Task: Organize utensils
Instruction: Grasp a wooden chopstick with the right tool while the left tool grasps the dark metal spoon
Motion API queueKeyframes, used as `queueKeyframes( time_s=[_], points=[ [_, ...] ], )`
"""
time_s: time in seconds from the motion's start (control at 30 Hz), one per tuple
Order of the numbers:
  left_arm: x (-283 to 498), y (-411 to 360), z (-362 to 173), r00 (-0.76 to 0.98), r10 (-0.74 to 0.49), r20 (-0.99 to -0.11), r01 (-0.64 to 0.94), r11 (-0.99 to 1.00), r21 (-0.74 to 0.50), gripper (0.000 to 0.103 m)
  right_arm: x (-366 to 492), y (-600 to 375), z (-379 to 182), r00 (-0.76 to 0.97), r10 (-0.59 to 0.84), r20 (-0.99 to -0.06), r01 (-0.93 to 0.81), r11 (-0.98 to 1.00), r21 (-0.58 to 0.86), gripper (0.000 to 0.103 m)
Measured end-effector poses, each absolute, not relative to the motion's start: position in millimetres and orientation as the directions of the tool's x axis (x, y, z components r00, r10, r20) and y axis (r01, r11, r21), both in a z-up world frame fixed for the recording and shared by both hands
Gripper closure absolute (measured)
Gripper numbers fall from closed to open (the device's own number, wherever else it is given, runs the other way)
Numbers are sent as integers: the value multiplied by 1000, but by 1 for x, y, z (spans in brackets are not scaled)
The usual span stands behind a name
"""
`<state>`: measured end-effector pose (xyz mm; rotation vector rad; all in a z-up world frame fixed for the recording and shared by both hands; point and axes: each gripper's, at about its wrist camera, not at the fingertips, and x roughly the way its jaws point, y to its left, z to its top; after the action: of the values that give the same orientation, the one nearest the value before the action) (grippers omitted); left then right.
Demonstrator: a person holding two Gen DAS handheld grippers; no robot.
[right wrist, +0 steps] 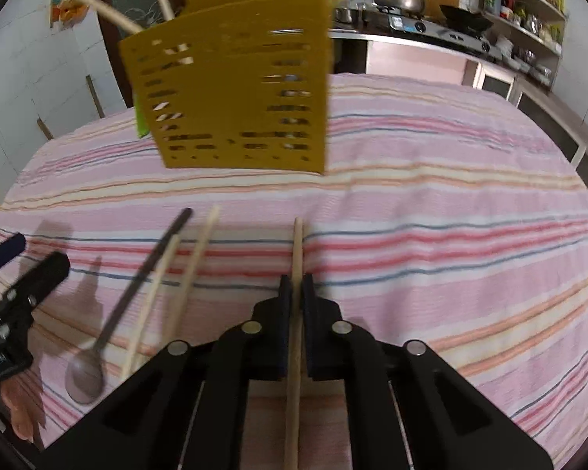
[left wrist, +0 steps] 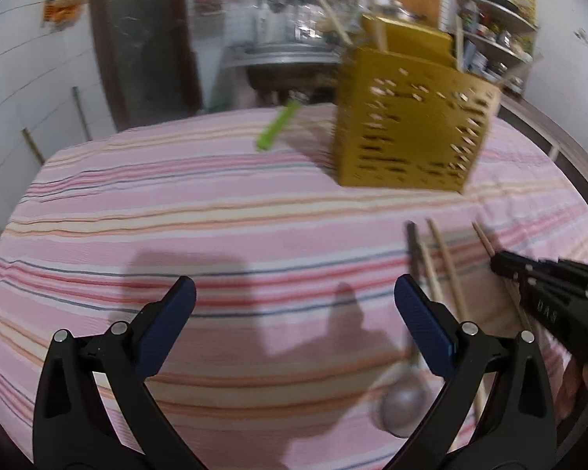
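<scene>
Black plastic grippers (left wrist: 294,305), blue-padded jaws, silver pivot screws (right wrist: 251,327).

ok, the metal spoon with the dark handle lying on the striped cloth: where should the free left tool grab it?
Grip the metal spoon's dark handle mid-length, from above, fingers across it. It lies flat; its bowl is wide and rounded. A wooden chopstick lies close alongside, so the open left tool should close carefully.

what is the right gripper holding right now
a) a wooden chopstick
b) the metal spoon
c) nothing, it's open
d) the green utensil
a: in the right wrist view the right gripper is shut on a wooden chopstick, while the metal spoon lies on the striped cloth to its left.
</scene>
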<state>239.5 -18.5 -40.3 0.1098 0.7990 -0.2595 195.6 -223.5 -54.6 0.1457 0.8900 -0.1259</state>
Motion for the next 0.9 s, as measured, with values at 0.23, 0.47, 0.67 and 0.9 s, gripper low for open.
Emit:
queueKeyframes(
  time_s=[0.23,0.47,0.67,0.9],
  points=[
    [237,-45,-53,620,-184,-763,328,944,39,8,189,-242,-56,638,-59,-768,202,975,93,97],
    [241,-56,-61,593,-172,-786,362,930,70,11,194,-251,-57,648,-42,-760,197,974,114,97],
    [246,-74,-63,554,-188,-811,394,918,57,35,193,-253,-58,647,-35,-762,194,973,121,97],
    [278,-88,-61,499,-230,-836,366,930,-37,59,207,-264,-56,621,-45,-782,218,969,117,97]
  ],
)
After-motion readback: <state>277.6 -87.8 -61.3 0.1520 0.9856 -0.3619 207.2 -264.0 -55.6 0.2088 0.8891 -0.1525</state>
